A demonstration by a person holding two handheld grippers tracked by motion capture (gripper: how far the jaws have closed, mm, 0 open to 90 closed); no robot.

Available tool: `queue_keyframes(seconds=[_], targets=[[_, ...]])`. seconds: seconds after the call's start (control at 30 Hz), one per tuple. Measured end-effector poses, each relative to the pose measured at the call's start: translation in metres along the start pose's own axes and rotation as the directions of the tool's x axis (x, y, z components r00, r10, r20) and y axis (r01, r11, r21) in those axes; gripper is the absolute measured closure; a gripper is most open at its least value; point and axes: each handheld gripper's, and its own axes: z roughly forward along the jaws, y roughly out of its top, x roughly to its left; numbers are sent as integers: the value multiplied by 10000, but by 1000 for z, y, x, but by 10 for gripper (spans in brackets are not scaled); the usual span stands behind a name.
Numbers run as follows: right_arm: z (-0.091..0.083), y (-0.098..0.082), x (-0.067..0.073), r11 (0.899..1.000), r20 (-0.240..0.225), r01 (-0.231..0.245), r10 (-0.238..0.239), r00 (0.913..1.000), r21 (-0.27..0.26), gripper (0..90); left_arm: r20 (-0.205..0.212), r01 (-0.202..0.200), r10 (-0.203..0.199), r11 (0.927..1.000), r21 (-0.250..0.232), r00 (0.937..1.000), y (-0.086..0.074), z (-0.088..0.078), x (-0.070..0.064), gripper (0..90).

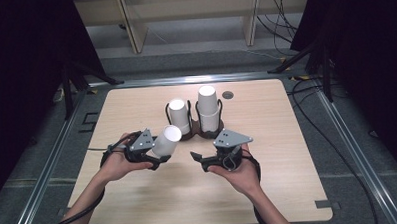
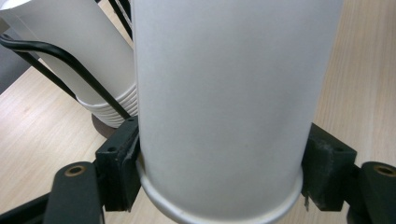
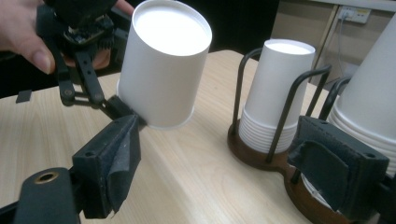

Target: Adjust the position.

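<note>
Left hand-held gripper [image 1: 160, 161] clamps 1 white paper cup [image 1: 166, 141] near its rim, tilted above the bench [image 1: 139, 194], just left of 2 cup stacks [image 1: 179, 116] in a wire holder [image 1: 203, 133]. Right hand-held gripper [image 1: 197, 159] stands wide, holding nothing, near the holder.

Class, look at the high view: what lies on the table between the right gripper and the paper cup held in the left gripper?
Nothing: between the right gripper and the paper cup held by the left gripper, the high view shows bare wooden table.

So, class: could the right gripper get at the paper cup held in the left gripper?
Probably yes: the right gripper has open, empty jaws facing the paper cup, with bare table between them; the left gripper holds its rim end.
</note>
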Motion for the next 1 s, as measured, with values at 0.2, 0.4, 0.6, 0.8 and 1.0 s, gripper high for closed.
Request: queue_keyframes(seconds=[0.2,0.4,0.6,0.8,1.0], targets=[[-1,-6,-1,9998,-46,-61,62,10000,163,162,-9,-458,459,9974,564,9989,4,-1,3,266],[-1,-12,-2,9990,-47,84,-82,10000,432,166,142,-1011,1001,9874,1217,9949,8,1,2,267],[-1,-19,-1,9975,-129,-33,43,9999,712,168,429,-1335,1279,9756,1744,9909,10,5,1,267],[1,-21,1,9967,-621,46,4,9981,815,174,468,-1513,1449,9696,1922,9883,12,8,0,266],[1,-22,4,9936,-518,117,-59,9986,1123,177,466,-1821,1761,9564,2281,9833,15,12,-1,265]])
